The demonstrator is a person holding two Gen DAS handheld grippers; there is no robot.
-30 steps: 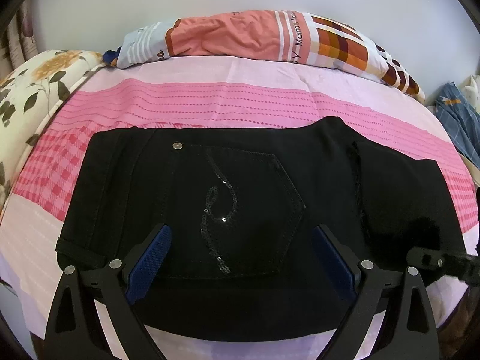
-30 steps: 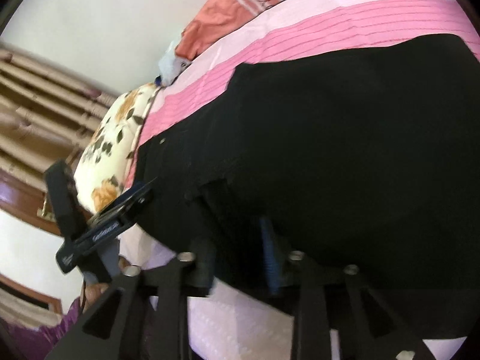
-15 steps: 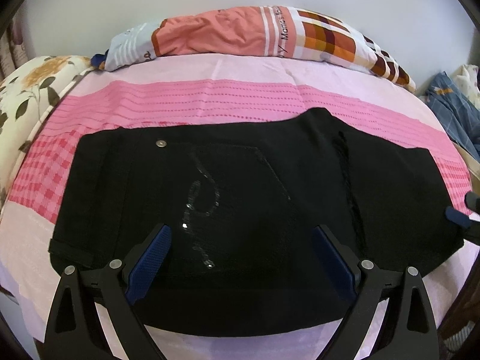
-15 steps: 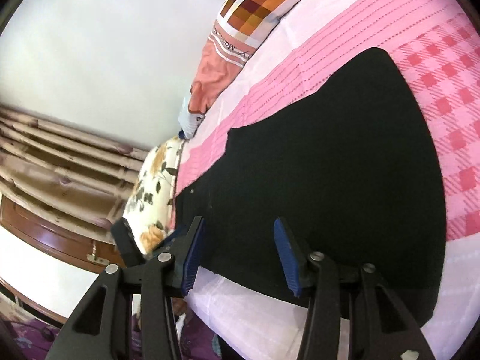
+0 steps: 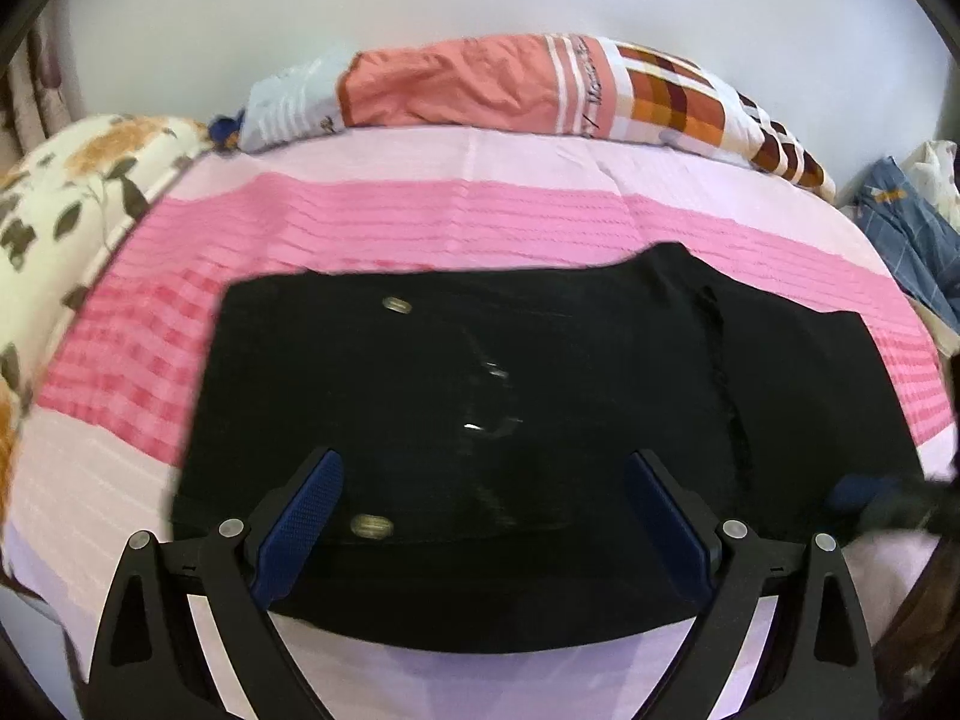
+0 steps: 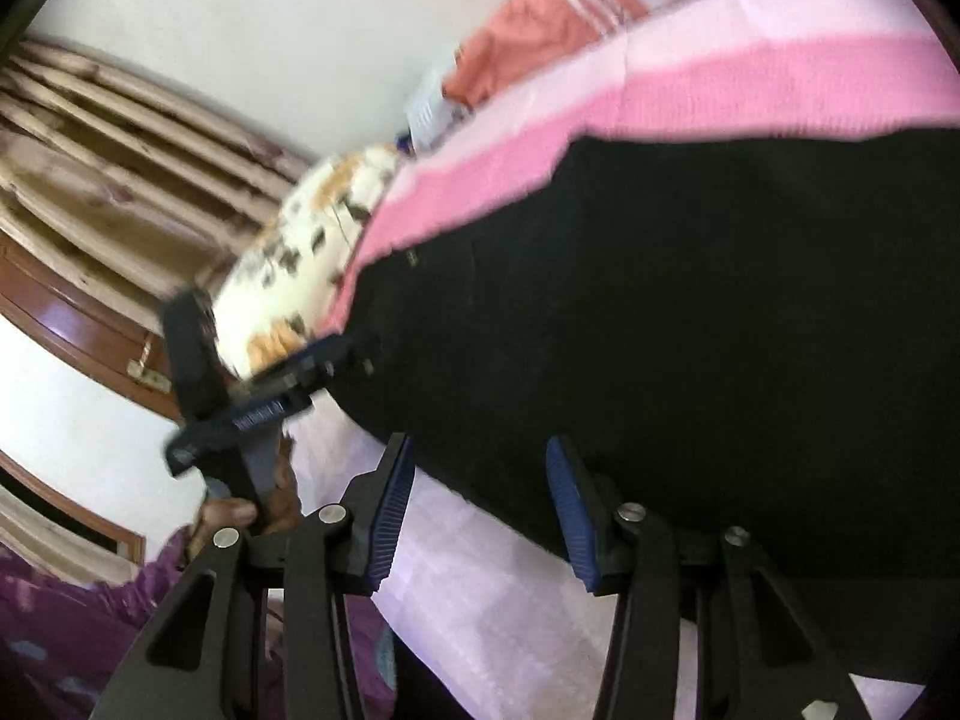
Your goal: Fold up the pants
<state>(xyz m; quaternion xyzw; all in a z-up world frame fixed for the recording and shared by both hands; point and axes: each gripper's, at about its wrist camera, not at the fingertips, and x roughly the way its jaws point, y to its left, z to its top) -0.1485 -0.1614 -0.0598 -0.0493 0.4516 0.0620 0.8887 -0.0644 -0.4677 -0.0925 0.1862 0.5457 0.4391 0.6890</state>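
Black pants [image 5: 540, 420] lie folded on the bed [image 5: 420, 222] — both grippers' fingers spread, apparently holding nothing.

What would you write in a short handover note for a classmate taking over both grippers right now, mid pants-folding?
Left gripper: open, empty, over the near edge of the pants.
Right gripper: open, empty, at the near edge on the other end.
Pants: black, lying flat in a compact folded block on the pink bedsheet, pocket side up.
Done: appears folded at least once; nothing is gripped.
Left: judge whether another fold is needed; if so, regrip an edge and fold again, then smooth.
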